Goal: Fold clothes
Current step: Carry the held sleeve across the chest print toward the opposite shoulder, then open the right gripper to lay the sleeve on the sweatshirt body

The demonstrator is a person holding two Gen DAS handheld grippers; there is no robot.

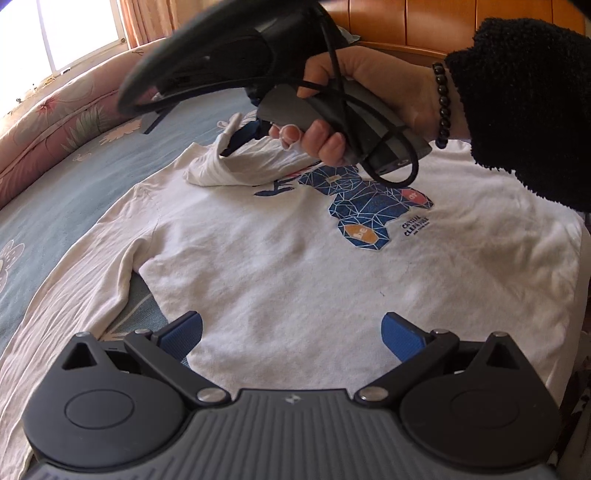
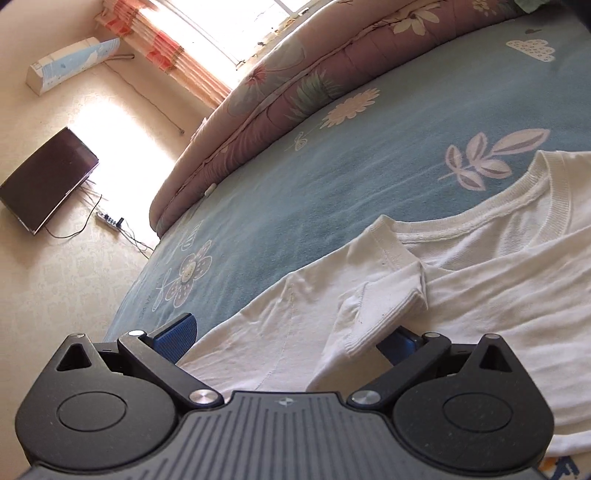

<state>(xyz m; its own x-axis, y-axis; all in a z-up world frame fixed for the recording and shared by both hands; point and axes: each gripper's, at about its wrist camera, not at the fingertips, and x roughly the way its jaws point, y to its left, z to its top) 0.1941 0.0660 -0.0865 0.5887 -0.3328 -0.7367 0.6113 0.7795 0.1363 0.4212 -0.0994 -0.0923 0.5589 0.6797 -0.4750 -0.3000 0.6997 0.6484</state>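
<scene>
A white long-sleeved shirt point(image 1: 280, 266) with a blue geometric print point(image 1: 365, 206) lies face up on the bed. My left gripper point(image 1: 291, 332) is open and empty, hovering over the shirt's lower hem. In the left wrist view the right gripper's body point(image 1: 340, 110) is held by a hand over the chest, with a sleeve cuff point(image 1: 236, 162) folded across beneath it. In the right wrist view my right gripper point(image 2: 291, 336) is open; the cuff point(image 2: 384, 310) lies loose over its right finger, near the collar point(image 2: 480, 218).
The bed has a blue flowered cover point(image 2: 295, 206) and a rolled pink floral quilt point(image 2: 280, 96) along its far side. A wooden headboard point(image 1: 424, 26) stands behind. A window with curtains point(image 2: 177, 48) and a wall television point(image 2: 48, 177) are beyond.
</scene>
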